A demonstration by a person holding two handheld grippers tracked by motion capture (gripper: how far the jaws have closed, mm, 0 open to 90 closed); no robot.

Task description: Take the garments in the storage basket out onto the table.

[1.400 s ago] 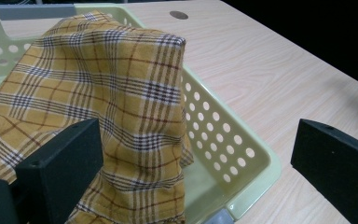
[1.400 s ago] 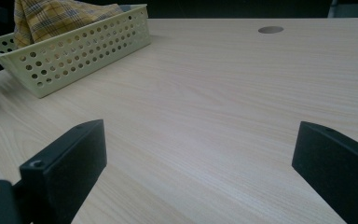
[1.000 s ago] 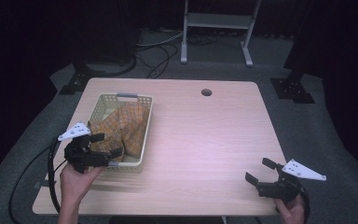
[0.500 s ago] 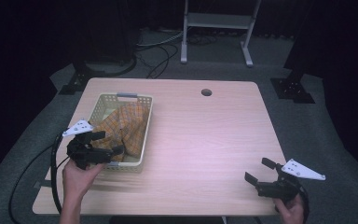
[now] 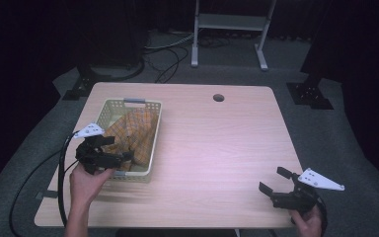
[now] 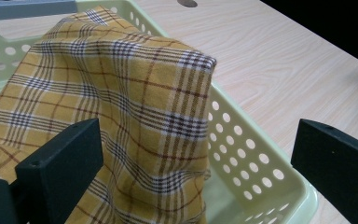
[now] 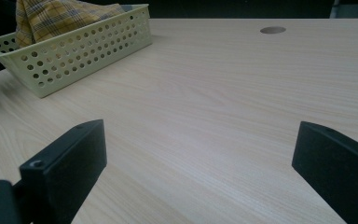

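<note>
1. Three views, taken in turn, starting from above: the left gripper [image 5: 121, 157] hangs over the near end of the pale green basket [image 5: 109, 105], which stands on the left part of the wooden table [image 5: 217, 148]. A yellow plaid cloth [image 5: 135, 129] lies heaped inside the basket, its folds rising above the rim. The right gripper [image 5: 276, 185] rests low at the near right corner of the table, well apart from the basket, jaws spread and holding nothing.

2. Left gripper view: both black jaws stand wide apart with the cloth [image 6: 121, 102] between and just beyond them, nothing pinched yet. The fabric rises in a tented ridge, with one fold draped against the perforated wall of the basket [image 6: 256, 158].

3. Right gripper view: its jaws are spread over bare table [image 7: 205, 107]. The basket [image 7: 74, 46] sits far off, the cloth [image 7: 51, 18] poking above its rim.

4. Handling, as a judgement: the cloth looks light, soft and limp, so it should bunch and sag once lifted. The raised ridge or the upper corner near the wall offers the best bite, since a flat layer could slip out. The basket looks light too and may drag along.
</note>
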